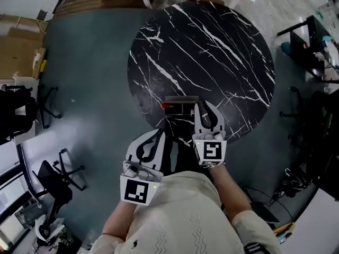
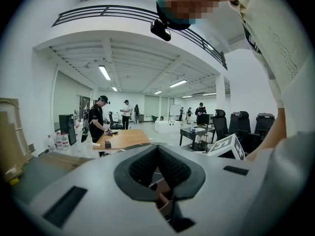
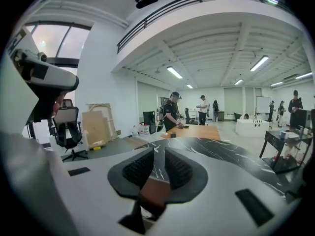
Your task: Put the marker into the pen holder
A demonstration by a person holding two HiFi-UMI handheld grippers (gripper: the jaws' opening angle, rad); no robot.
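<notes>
- Table (image 1: 212,46): round, black marble.
- Marker (image 1: 165,106): red end showing, lies at the table's near edge against a dark box, likely the pen holder (image 1: 181,103). Can't tell if it's in it.
- Right gripper (image 1: 204,106): over the table's near edge, jaws a narrow gap apart, nothing between them.
- Left gripper (image 1: 159,132): off the table, near side, jaw tips together, empty.

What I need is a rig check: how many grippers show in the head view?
2. The left gripper sits lower left, at the black marble table's near edge. The right gripper is beside it, fingers over that edge. No others seem hidden.
</notes>
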